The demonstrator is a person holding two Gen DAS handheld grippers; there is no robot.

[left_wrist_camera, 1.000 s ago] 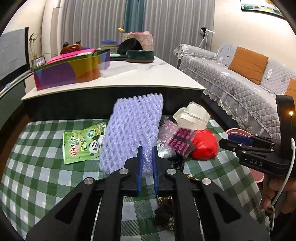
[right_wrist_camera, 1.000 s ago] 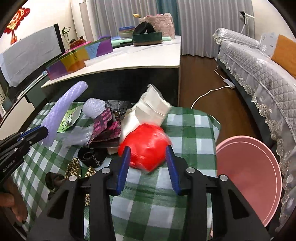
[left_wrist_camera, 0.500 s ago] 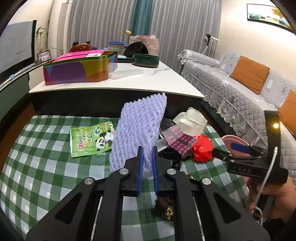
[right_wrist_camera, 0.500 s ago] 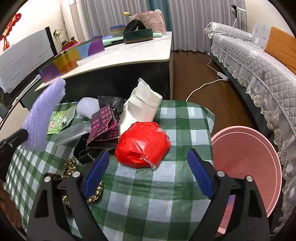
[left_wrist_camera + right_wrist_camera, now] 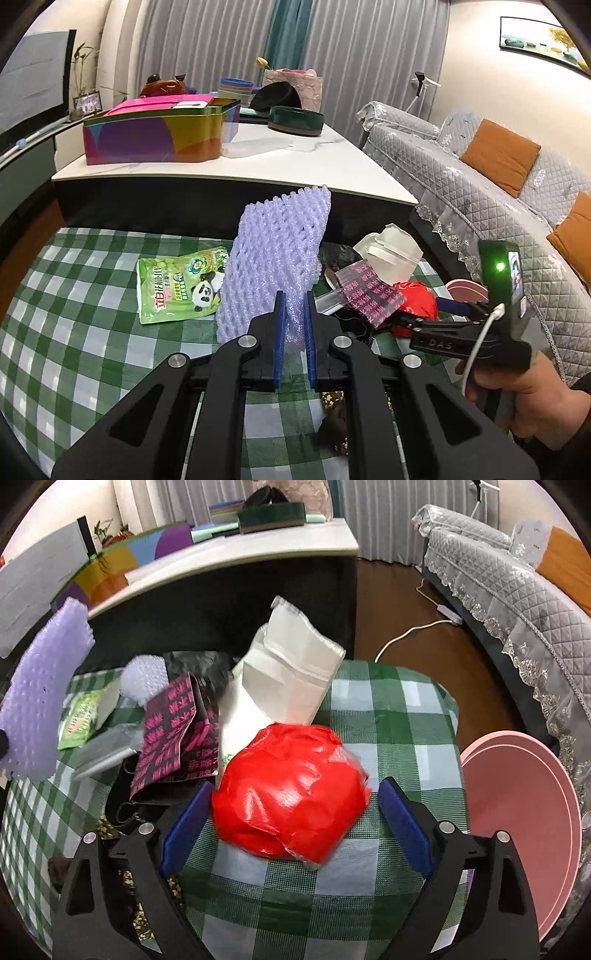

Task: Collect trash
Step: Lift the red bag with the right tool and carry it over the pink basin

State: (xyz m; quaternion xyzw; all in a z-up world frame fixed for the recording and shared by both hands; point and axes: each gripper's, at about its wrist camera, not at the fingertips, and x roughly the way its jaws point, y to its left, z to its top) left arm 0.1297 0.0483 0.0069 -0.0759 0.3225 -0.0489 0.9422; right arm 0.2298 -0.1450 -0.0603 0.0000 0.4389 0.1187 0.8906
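Both grippers, left gripper point(image 5: 294, 325) and right gripper point(image 5: 293, 825), are black with blue pads and silver screws; a white cable runs beside the bare hand point(image 5: 532, 398).

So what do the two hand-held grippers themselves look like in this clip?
Both are black with blue finger pads and silver pivot bolts. The right hand-held gripper carries "DAS" lettering, a white cable, a green light and a small screen, held by a bare hand. Left hand-held gripper looks alike.
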